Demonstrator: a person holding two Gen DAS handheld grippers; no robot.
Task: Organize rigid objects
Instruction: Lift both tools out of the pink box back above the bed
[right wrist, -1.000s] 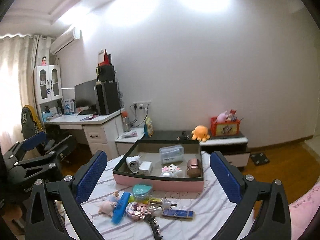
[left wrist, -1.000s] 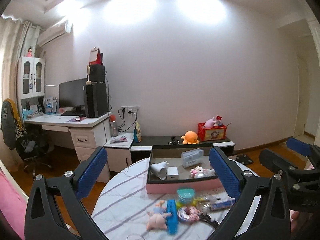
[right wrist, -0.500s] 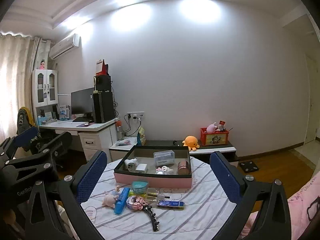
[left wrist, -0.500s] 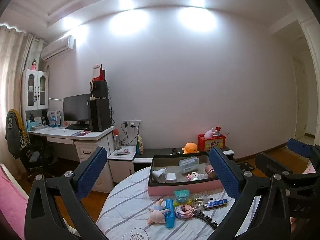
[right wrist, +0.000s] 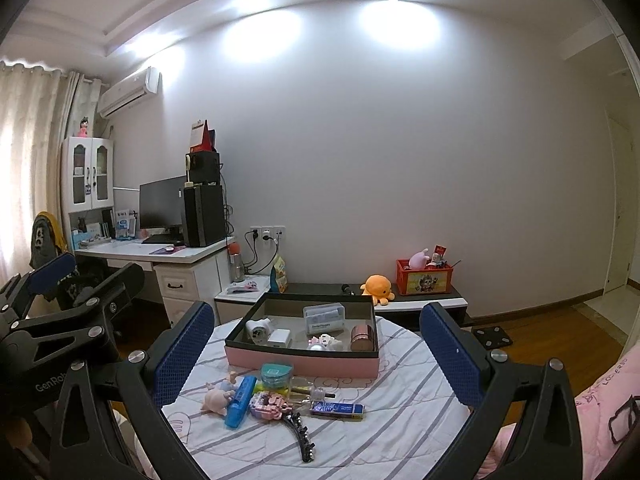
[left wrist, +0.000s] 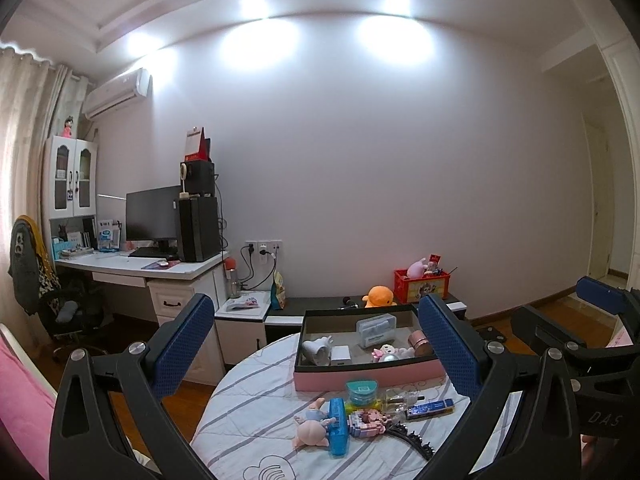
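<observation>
A pink box [left wrist: 368, 376] [right wrist: 304, 362] with a dark inside stands on a round table [right wrist: 400, 420] under a striped cloth. It holds a white plug, a clear case and a pink tin. In front of it lie a teal tub [right wrist: 276, 374], a pig toy [right wrist: 216, 400], a blue case [left wrist: 338, 426] [right wrist: 240, 402], a pink brick figure [right wrist: 268, 402], a black hair clip [right wrist: 298, 436] and a blue tube [right wrist: 338, 410]. My left gripper [left wrist: 314, 312] and right gripper [right wrist: 316, 312] hang open and empty, well short of the table.
A desk with a monitor [left wrist: 148, 268] and an office chair [left wrist: 60, 304] stand at the left. A low cabinet behind the table carries an orange plush [left wrist: 378, 296] and a red crate [left wrist: 422, 286]. Pink bedding [right wrist: 608, 420] lies at the right.
Both grippers have drawn back from the table and tipped upward, so the box and objects look smaller and more ceiling shows. Both stayed open and empty.
</observation>
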